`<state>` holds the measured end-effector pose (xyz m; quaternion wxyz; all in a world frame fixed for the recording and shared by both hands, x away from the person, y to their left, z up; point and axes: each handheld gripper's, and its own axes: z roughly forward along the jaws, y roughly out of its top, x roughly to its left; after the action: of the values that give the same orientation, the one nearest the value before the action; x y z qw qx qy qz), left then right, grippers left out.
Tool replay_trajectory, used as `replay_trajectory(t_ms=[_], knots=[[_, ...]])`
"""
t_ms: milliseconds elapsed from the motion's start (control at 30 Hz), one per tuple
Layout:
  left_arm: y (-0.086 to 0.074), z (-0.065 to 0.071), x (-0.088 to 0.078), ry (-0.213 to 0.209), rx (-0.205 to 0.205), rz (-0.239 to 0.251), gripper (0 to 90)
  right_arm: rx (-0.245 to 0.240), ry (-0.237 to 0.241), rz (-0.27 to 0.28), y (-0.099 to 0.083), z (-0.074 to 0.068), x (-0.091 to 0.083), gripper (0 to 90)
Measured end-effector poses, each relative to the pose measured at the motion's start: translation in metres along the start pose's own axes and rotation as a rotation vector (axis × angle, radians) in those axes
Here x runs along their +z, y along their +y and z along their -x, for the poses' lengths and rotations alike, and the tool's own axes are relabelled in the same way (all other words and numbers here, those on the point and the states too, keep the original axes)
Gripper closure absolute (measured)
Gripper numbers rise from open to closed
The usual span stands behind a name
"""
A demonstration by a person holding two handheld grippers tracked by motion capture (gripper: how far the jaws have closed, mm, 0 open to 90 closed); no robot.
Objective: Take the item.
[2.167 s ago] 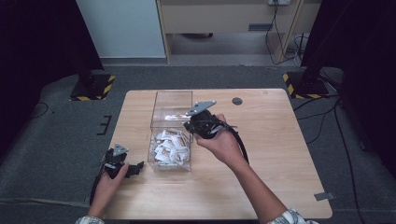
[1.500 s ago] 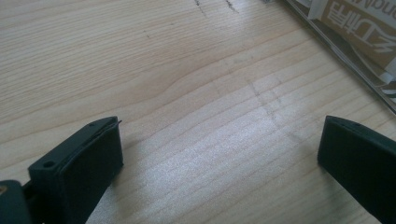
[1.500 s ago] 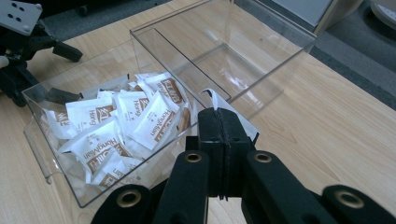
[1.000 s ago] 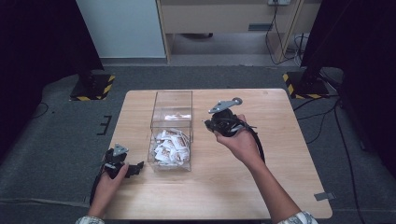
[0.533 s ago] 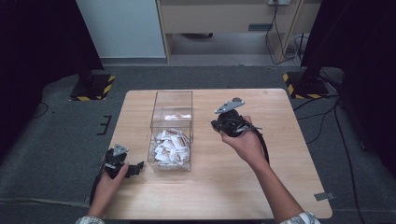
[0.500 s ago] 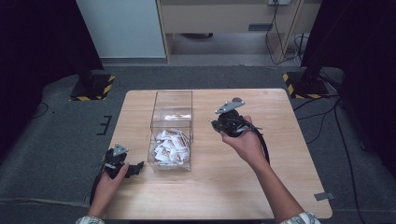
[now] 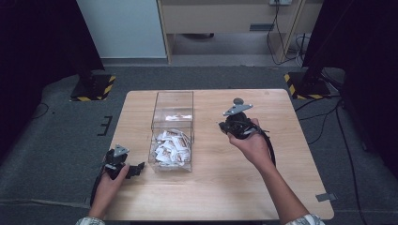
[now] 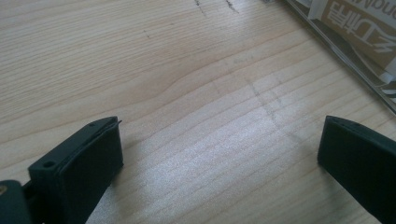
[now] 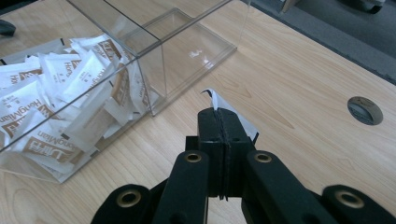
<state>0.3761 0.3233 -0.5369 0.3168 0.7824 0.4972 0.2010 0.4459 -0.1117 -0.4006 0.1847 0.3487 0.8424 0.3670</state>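
Observation:
A clear two-compartment box [image 7: 172, 108] stands mid-table; its near half holds a heap of white-and-brown sachets [image 7: 171, 146], and its far half looks empty. To the right of the box, over bare wood, my right gripper [image 7: 229, 125] is shut on one white sachet. In the right gripper view the closed jaws [image 9: 218, 114] pinch that sachet [image 9: 216, 100], whose edge pokes out past the tips. The box [image 9: 154, 51] lies to their left. Near the front left edge my left gripper [image 7: 137, 168] rests low and open. Its jaws [image 8: 219, 140] are wide apart over wood.
A dark round grommet [image 7: 238, 100] sits in the tabletop [image 7: 211, 187] behind the right gripper, also seen as a grommet [image 9: 365, 110] in the right gripper view. The box's corner with a sachet [image 8: 355, 28] is just right of the left gripper. Grey floor surrounds the table.
My right gripper has moved from above the box to its right, carrying the sachet and sinking a little. The left gripper has stayed where it was.

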Motion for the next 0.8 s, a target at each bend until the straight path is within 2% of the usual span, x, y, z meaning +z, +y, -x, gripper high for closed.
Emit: replay_trajectory(t_ms=[633,800], knots=[[0.0,0.0,0.0,0.0,0.0,0.0,0.0,0.066,-0.055,-0.012,-0.023,0.032,-0.006,89.4],[0.0,0.0,0.0,0.0,0.0,0.0,0.0,0.079,-0.065,-0.012,-0.026,0.036,-0.006,89.4]])
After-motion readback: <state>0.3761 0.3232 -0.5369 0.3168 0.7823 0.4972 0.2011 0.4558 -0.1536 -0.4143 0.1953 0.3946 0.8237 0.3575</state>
